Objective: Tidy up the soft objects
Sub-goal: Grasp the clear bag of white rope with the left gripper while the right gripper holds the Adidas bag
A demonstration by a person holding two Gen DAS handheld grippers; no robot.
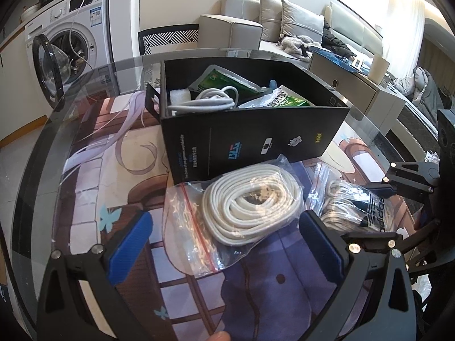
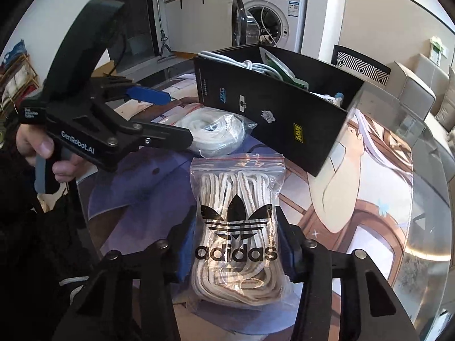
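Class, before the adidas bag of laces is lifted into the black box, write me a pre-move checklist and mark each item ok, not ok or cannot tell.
1. Right gripper pinches the adidas lace bag from both sides: ok.
2. Bag's red zip seal closed: cannot tell.
3. Left gripper open, clear of the lace bag: ok.
4. Rope coil bag lies between the left fingers, not yet gripped: ok.
5. Black box open-topped: ok.
6. Free room inside the box, which already holds a white cable and green packets: cannot tell.

On the table [image 1: 93, 153], two bagged ropes [image 1: 250, 207] [image 2: 237, 227] lie side by side before the box [image 1: 256, 139].
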